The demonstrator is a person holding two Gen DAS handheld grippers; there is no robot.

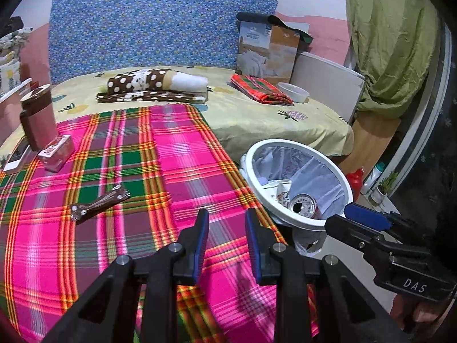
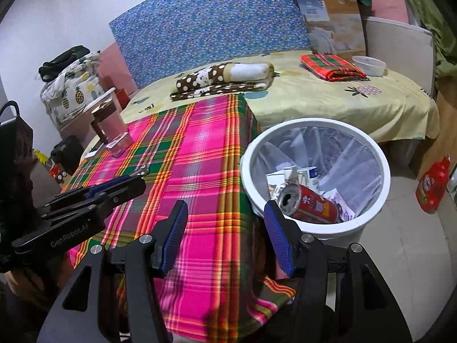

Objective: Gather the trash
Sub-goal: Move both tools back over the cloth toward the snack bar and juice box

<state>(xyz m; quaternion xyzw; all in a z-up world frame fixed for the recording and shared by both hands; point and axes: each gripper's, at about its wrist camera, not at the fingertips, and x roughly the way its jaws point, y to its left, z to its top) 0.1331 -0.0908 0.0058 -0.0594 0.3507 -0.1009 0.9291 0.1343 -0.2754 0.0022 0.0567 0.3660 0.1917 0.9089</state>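
Observation:
A white bin [image 1: 347, 184] with a clear liner stands on the floor beside the plaid-covered table [image 1: 177, 154]. Inside it lie a red drink can [image 1: 304, 205] and paper scraps. In the right wrist view the bin [image 2: 384, 171] and the can [image 2: 312, 203] are close ahead. A small brown crumpled item [image 1: 100, 202] lies on the plaid cloth, left of my left gripper [image 1: 227, 240]. That gripper hovers over the cloth, open by a narrow gap, with nothing between its pads. My right gripper [image 2: 226, 230] is open wide and empty, at the table's corner next to the bin.
A brown tumbler [image 1: 38, 117], a small pink box [image 1: 57, 153] and a phone [image 1: 15, 157] sit at the table's left edge. Behind is a bed [image 1: 257, 120] with folded blankets, a cardboard box and a white bowl. A red bottle [image 2: 432, 184] stands on the floor.

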